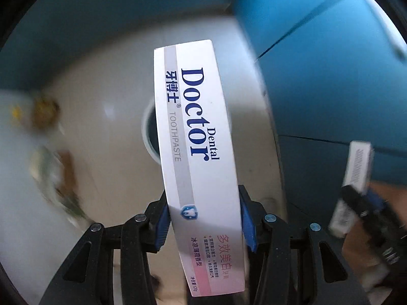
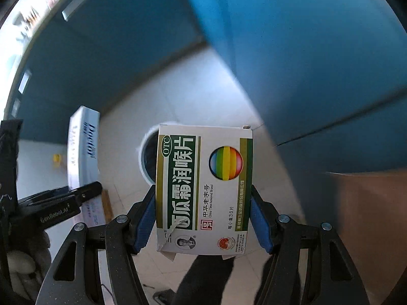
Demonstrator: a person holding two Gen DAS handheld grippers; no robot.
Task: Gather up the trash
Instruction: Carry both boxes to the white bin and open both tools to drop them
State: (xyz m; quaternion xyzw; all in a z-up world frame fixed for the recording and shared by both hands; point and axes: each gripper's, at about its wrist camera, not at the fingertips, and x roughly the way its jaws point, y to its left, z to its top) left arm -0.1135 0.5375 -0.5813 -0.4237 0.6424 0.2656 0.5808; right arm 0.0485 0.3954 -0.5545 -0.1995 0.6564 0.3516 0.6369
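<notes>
My left gripper (image 1: 204,218) is shut on a long white "Dental Doctor" toothpaste box (image 1: 195,137), held in the air. My right gripper (image 2: 203,216) is shut on a green-and-white lozenge box (image 2: 203,190) with a rainbow ball on it. A round white-rimmed bin (image 1: 150,134) stands on the floor below, mostly hidden behind both boxes; it also shows in the right wrist view (image 2: 146,157). The toothpaste box (image 2: 84,147) and left gripper (image 2: 63,200) show at the left of the right wrist view. The lozenge box (image 1: 356,167) shows at the right of the left wrist view.
Teal cabinet fronts (image 1: 330,76) surround a pale tiled floor (image 2: 190,96). Blurred litter (image 1: 45,111) lies on the floor at the left. A brown cardboard surface (image 2: 368,216) is at the right.
</notes>
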